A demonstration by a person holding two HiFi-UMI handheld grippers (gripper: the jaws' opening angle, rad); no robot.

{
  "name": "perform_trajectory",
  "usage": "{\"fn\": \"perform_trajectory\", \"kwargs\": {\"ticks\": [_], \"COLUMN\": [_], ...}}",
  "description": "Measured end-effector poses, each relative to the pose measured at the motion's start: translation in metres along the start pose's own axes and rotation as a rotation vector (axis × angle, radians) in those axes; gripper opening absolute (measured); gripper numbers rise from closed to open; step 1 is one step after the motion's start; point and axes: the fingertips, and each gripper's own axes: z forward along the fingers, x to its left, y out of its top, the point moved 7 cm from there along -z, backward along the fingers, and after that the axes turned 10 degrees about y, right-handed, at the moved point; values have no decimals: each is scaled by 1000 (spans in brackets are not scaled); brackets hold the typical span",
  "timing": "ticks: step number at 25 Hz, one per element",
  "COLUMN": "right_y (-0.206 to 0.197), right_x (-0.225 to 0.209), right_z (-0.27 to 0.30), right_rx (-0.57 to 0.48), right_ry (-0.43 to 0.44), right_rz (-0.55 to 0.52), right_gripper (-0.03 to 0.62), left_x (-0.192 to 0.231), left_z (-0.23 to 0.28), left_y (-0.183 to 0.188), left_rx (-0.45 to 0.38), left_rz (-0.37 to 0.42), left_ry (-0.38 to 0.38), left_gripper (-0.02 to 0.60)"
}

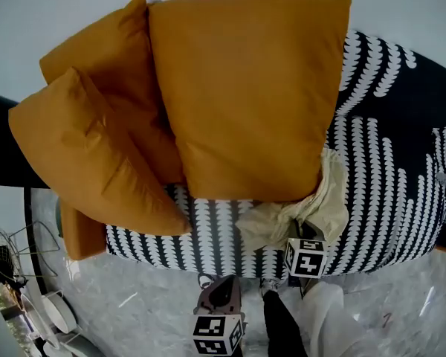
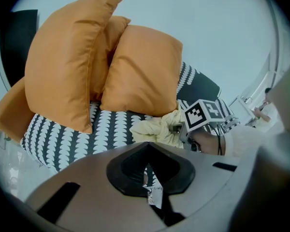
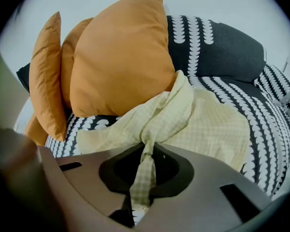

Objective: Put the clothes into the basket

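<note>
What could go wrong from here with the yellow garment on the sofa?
1. The right tool pinches only a narrow bunched strip of the yellow garment; it might slip out on lifting.
2. In the head view the garment's far edge lies against the big orange cushion, so a pull may drag the cushion along.

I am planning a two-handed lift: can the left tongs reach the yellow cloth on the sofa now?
Probably yes. The left tongs hang just off the sofa, with only its bare patterned cover between them and the yellow cloth. The right tongs pinch its near end.
</note>
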Motion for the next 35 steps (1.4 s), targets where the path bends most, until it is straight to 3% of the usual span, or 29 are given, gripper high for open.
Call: {"fn": "perform_trajectory", "kwargs": {"ticks": [9,20,26,35], "right_y": [21,101,133,133], "right_x": [7,77,125,228], "right_z": [-74,-205,-246,-267], "right_rx": [-112,-287,-301,-216], "right_ry": [-8,94,165,308], "right_rz": [74,96,14,-120], "right_gripper": [52,51,51,52], "left_x": [14,3,20,100], "left_z": [-32,-116,-156,-217], "left_y": [15,96,124,113], "left_rx": [-29,-179,-259,-305], "left_rz": [-37,-30,-59,-200], "left_ry": [15,-18,0,116], "left_gripper": [3,3,2,2]}}
